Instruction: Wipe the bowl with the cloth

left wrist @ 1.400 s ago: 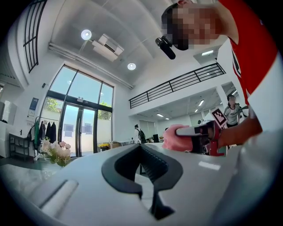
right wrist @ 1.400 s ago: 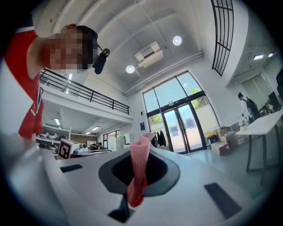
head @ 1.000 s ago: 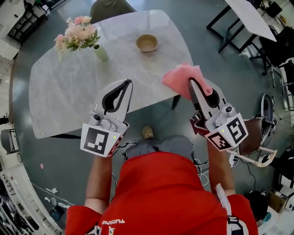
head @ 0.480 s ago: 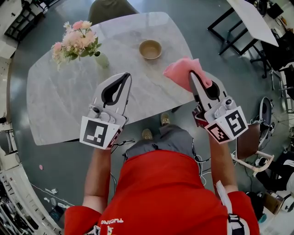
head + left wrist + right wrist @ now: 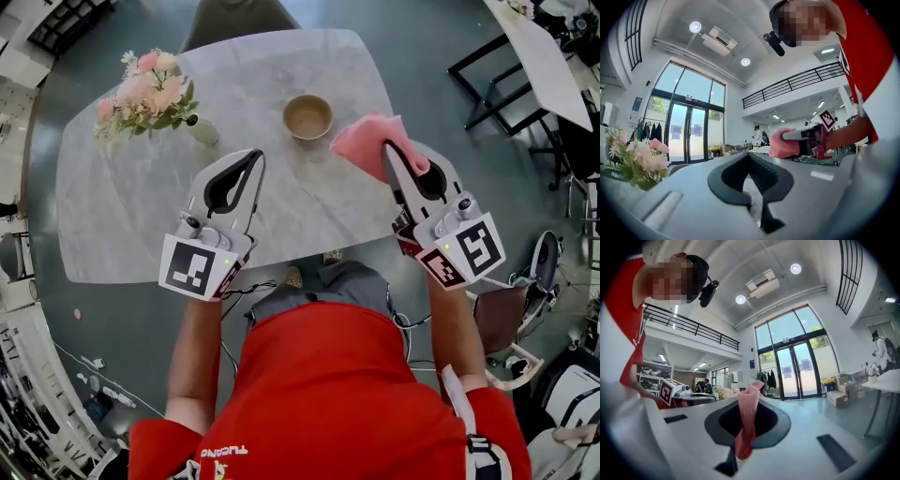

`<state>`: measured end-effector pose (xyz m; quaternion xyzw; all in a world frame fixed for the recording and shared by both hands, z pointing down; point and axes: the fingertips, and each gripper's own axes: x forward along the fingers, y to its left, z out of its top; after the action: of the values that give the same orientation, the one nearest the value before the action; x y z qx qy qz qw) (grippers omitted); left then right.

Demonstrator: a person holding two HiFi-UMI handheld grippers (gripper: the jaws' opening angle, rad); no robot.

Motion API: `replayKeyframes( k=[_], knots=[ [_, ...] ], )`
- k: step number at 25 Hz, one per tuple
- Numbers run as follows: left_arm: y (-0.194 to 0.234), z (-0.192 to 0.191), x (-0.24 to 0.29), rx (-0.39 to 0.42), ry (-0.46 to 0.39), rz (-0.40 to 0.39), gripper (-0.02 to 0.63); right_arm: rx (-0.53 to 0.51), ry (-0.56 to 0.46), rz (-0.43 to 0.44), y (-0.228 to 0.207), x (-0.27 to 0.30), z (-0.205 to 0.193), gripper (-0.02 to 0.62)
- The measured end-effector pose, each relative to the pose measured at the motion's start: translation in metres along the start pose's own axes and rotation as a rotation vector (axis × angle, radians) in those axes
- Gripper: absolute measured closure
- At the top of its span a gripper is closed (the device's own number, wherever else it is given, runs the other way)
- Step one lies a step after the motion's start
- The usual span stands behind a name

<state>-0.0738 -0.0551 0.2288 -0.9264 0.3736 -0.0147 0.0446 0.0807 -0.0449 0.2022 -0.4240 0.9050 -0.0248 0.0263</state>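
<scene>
A tan bowl [image 5: 307, 115] stands upright on the grey marble table [image 5: 122, 206], toward its far side. My right gripper [image 5: 387, 146] is shut on a pink cloth [image 5: 367, 142], which hangs bunched from its tips just right of the bowl and nearer to me. In the right gripper view the cloth [image 5: 747, 423] is a pinched strip between the shut jaws of that gripper [image 5: 746, 401]. My left gripper [image 5: 255, 156] is shut and empty, held over the table in front of the bowl and to its left. In the left gripper view its jaws [image 5: 749, 157] meet, with the cloth [image 5: 783, 143] beyond.
A vase [image 5: 202, 131] of pink flowers [image 5: 142, 91] stands at the table's far left, left of the left gripper. A chair back [image 5: 239, 14] is behind the table. Black-legged tables [image 5: 525, 56] stand at the upper right.
Both grippers have moved forward over the table toward the bowl, the cloth going with the right one. The bowl and vase have stayed put.
</scene>
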Motion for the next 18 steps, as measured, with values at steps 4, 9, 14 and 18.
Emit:
replayKeyframes(
  k=[4, 9, 14, 18],
  knots=[
    [0.002, -0.012, 0.023, 0.009, 0.048, 0.041, 0.601, 0.012, 0.001, 0.057, -0.029, 0.008, -0.001, 0.588],
    [0.003, -0.028, 0.043, 0.033, 0.116, 0.069, 0.6, 0.019, 0.002, 0.121, -0.051, 0.016, -0.006, 0.588],
    [0.001, -0.042, 0.062, 0.061, 0.197, 0.053, 0.579, 0.042, 0.003, 0.146, -0.064, 0.022, -0.01, 0.588],
    [-0.001, -0.055, 0.075, 0.081, 0.238, -0.002, 0.511, 0.046, 0.013, 0.148, -0.069, 0.029, -0.018, 0.588]
  ],
)
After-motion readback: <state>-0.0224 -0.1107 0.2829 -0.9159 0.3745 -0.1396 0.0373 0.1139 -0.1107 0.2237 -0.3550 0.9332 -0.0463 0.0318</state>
